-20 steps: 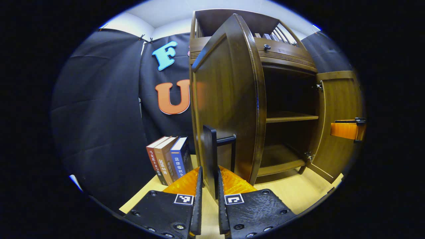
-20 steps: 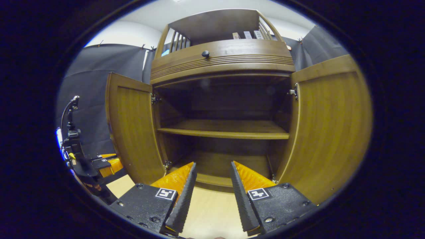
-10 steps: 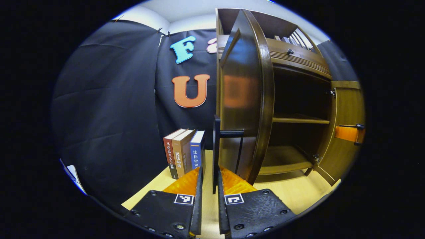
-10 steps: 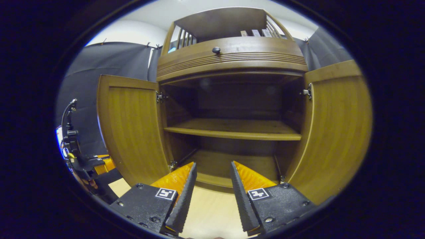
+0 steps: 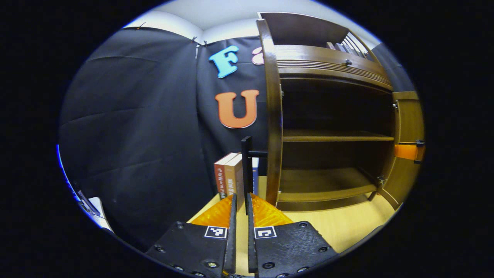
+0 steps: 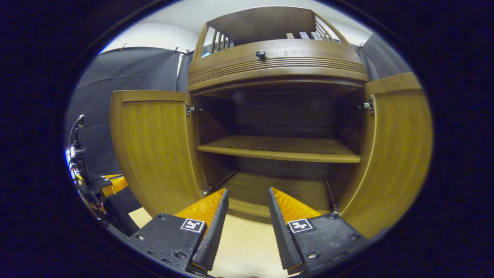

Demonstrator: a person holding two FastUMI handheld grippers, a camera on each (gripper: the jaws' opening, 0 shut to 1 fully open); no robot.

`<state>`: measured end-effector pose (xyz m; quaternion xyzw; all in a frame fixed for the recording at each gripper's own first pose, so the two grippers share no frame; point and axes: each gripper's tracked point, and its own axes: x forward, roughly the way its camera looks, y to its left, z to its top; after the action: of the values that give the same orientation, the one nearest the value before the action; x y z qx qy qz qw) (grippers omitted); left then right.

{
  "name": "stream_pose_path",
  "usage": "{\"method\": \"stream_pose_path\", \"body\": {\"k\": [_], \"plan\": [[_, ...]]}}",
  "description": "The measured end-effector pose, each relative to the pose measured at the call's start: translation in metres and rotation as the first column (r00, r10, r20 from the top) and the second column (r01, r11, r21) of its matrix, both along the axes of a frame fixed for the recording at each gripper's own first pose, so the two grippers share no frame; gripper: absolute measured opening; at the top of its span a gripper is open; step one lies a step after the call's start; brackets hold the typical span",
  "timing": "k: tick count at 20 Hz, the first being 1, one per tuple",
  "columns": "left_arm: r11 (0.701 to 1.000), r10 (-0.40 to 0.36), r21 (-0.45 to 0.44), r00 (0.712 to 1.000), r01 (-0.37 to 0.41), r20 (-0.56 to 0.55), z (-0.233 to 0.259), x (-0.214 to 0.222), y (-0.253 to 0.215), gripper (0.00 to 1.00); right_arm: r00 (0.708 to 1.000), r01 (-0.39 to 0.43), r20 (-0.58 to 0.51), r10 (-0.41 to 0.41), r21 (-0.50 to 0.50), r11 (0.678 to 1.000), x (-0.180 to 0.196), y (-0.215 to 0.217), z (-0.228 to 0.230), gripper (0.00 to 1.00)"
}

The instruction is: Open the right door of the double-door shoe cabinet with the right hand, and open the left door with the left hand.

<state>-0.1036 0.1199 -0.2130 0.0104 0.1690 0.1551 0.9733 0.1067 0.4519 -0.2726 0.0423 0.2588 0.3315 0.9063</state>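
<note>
The brown wooden shoe cabinet [image 6: 276,69] stands straight ahead with both doors swung wide. In the left gripper view the left door [image 5: 273,127] is seen edge-on. Its black bar handle [image 5: 245,162] runs down between my left gripper's [image 5: 240,197] fingers, which are shut on it. In the right gripper view the left door [image 6: 154,146] and right door [image 6: 393,154] stand open on either side. My right gripper [image 6: 247,191] is open in front of the lower shelf, holding nothing. The left gripper [image 6: 104,185] appears far left, behind the left door.
Two bare shelves [image 6: 278,148] sit inside the cabinet, with a drawer and its black knob [image 6: 261,54] above. Upright books [image 5: 227,173] stand left of the cabinet, just beyond the handle. The light wooden surface [image 6: 247,247] runs under both grippers. The right gripper [image 5: 409,151] shows by the right door.
The left door has swung further outward with my left gripper on its handle, going from angled to edge-on. The right gripper has stayed open and nearly still.
</note>
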Motion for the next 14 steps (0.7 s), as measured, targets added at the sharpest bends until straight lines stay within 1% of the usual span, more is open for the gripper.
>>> {"method": "stream_pose_path", "body": {"k": [2, 3, 4, 5, 6, 7, 10, 14], "plan": [[0.999, 0.042, -0.010, 0.999, -0.042, -0.004, 0.000, -0.005, 0.009, 0.11, 1.000, -0.010, -0.001, 0.010, 0.001, 1.000, -0.001, 0.004, -0.001, 0.67], [0.998, 0.065, -0.001, 0.998, -0.065, -0.010, 0.000, -0.008, 0.012, 0.12, 1.000, -0.014, -0.003, 0.014, 0.001, 1.000, -0.002, 0.005, -0.001, 0.67], [0.997, 0.072, 0.005, 0.997, -0.072, -0.011, -0.001, -0.010, 0.011, 0.13, 1.000, -0.018, -0.003, 0.018, 0.002, 1.000, -0.003, 0.006, 0.000, 0.67], [0.997, 0.078, 0.014, 0.997, -0.077, -0.007, 0.002, -0.013, 0.012, 0.27, 1.000, -0.022, -0.003, 0.022, 0.004, 1.000, -0.003, 0.008, 0.000, 0.67], [0.997, 0.073, 0.015, 0.997, -0.073, -0.005, 0.004, -0.012, 0.007, 0.13, 1.000, -0.022, -0.001, 0.022, 0.004, 1.000, -0.003, 0.008, 0.001, 0.67], [0.998, 0.064, 0.014, 0.998, -0.064, 0.005, 0.008, -0.010, 0.000, 0.13, 1.000, -0.023, 0.000, 0.023, 0.007, 1.000, -0.003, 0.008, 0.002, 0.65], [0.999, 0.037, -0.002, 0.998, -0.037, 0.044, 0.022, -0.005, -0.028, 0.13, 1.000, -0.010, 0.007, 0.010, 0.004, 1.000, 0.000, 0.003, 0.003, 0.65], [1.000, -0.004, 0.005, 0.996, 0.003, 0.094, 0.043, 0.008, -0.056, 0.13, 0.999, 0.032, 0.018, -0.032, 0.001, 0.999, 0.004, -0.012, 0.009, 0.66]]}}
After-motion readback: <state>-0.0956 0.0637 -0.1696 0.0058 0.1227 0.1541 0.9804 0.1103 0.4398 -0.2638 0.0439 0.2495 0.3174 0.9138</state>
